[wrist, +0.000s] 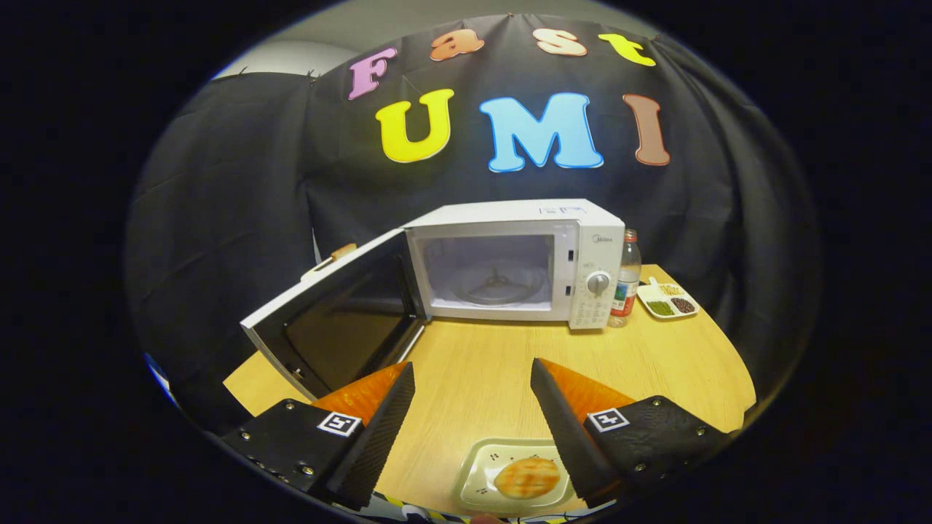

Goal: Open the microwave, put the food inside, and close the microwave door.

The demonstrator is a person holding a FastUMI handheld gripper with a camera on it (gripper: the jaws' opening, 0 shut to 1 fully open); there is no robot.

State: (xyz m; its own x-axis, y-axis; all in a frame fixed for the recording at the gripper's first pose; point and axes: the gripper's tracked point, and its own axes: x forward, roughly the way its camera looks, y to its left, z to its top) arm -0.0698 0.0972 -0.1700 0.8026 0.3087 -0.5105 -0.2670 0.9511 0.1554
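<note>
The food (527,477), a golden bun on a small white plate (477,466), sits low between the wide-spread fingers of the empty gripper (473,382), seemingly lined up for pickup, while beyond them the microwave (510,262) stands with its door (328,320) already swung open.

The gripper (473,382) has two orange wedge fingers (364,393) with black ribbed pads. Each sits in a black screwed mount bearing a square black-and-white marker.
</note>
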